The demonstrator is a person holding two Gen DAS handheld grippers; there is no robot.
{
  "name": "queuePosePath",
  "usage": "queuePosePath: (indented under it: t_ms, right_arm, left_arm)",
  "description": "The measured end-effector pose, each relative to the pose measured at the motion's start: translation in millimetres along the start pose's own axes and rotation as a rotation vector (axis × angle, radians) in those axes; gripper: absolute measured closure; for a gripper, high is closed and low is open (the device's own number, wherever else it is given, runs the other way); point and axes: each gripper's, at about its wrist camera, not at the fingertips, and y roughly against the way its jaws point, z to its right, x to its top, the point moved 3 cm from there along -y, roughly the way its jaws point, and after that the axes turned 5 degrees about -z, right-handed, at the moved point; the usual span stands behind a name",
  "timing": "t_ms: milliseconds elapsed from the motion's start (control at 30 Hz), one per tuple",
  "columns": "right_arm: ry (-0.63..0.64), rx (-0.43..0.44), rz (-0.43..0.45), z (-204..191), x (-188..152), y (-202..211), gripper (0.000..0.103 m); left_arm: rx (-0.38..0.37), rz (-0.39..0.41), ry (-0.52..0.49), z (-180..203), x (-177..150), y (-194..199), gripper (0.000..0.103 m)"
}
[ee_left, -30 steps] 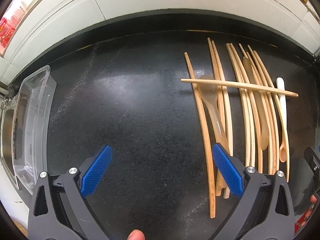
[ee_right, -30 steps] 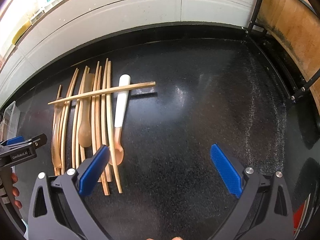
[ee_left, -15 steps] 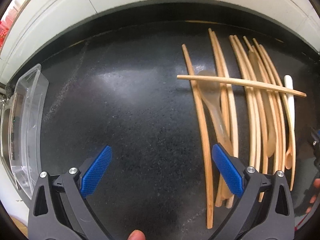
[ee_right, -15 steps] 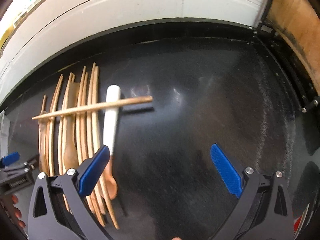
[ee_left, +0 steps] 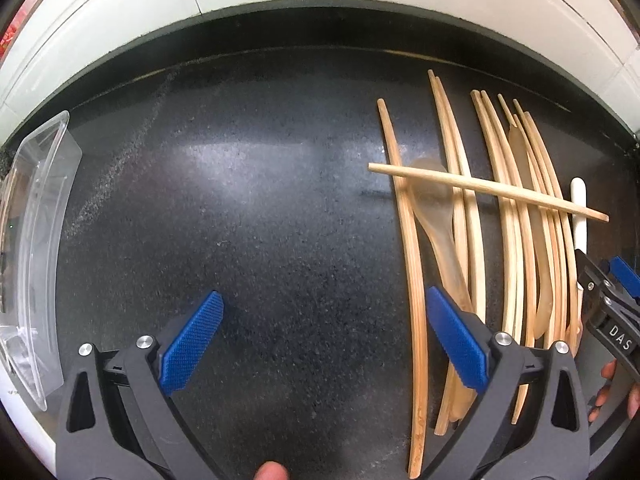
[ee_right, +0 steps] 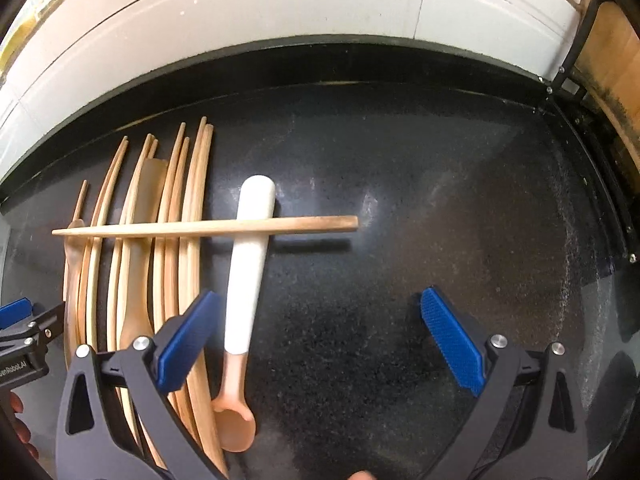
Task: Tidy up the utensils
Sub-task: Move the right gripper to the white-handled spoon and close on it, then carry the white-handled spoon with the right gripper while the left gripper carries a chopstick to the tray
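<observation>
- Both grippers hang low over the black counter (ee_right: 400, 184) with their blue pads spread wide and nothing between them: the left gripper (ee_left: 324, 340) has its right-hand pad over the near ends of the wooden utensils, and the right gripper (ee_right: 320, 344) has its left-hand pad just beside the white-handled spoon (ee_right: 248, 272).
- Nearest the right gripper, that spoon lies with its pinkish bowl toward the camera.
- Alongside it, a row of bamboo chopsticks (ee_left: 412, 280) and translucent spoons (ee_left: 436, 216) lies roughly parallel (some overlapping).
- One loose chopstick (ee_right: 208, 227) rests crosswise on top of the row and over the white handle.
- Far left in the left wrist view, a clear plastic bin (ee_left: 36, 216) stands well apart from the pile.
- By my judgement this is the approach before a first pick; sorting looks unstarted. The next move probably calls for lifting the crosswise stick, closing squarely on its thin shaft.
</observation>
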Motion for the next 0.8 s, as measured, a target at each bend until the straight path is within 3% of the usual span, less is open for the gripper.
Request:
queuePosePath:
  t_ms: [200,300,333,367,400,433,533,633,800]
  right_arm:
    - [-0.048,-0.015,-0.003,-5,-16,5,0.005]
    - [0.028,0.011,0.009,-17,-24,7,0.005]
    - [0.045,0.018,0.016,-20,-27,9,0.013]
    - [0.063,0.027,0.039,-23,-28,14,0.027]
    - [0.090,0.038,0.074,-30,-31,20,0.085]
    - [0.106,0.035,0.082,-36,-33,22,0.088]
    - [0.066,0.064,0.077,-35,-36,24,0.089]
    - [0.026,0.108,0.030,-19,-39,27,0.089]
    - [0.000,0.146,0.056,18,-40,65,0.089]
  left_arm:
    - [-0.002,-0.009,-0.004,2,0,5,0.005]
    - [0.003,0.044,0.001,5,-1,8,0.005]
    - [0.004,0.068,0.005,7,-2,9,0.007]
    - [0.004,0.099,-0.001,10,-4,13,0.022]
    - [0.004,0.168,-0.040,17,-5,21,0.073]
    - [0.015,0.194,-0.072,22,-5,22,0.094]
    - [0.002,0.218,-0.090,26,-4,23,0.097]
    - [-0.041,0.191,-0.109,23,-6,27,0.098]
    - [-0.089,0.223,-0.112,7,-14,69,0.098]
